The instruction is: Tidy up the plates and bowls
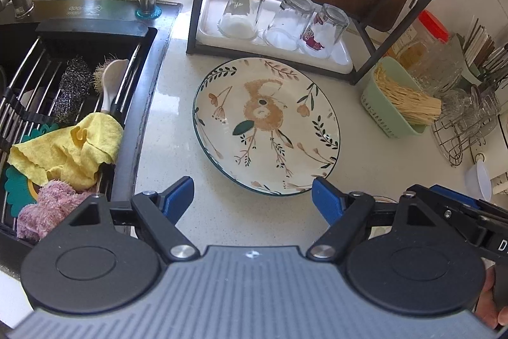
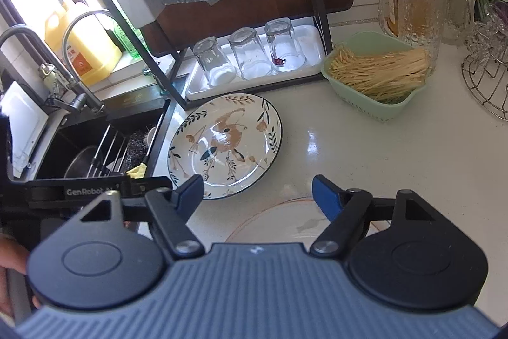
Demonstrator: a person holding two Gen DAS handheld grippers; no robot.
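A floral plate with a brown animal pattern and a dark rim lies flat on the pale counter, between the sink and a green basket. My left gripper hovers open just before its near rim, and its blue pads touch nothing. In the right wrist view the same floral plate lies ahead to the left. My right gripper is open above the far edge of a white plate with a thin orange rim. That plate is mostly hidden under the gripper body.
The black sink on the left holds a wire rack, scrubbers, a yellow cloth and a pink one. Three upturned glasses stand on a white tray under a black shelf frame. A green basket, glass mugs and a wire stand crowd the right.
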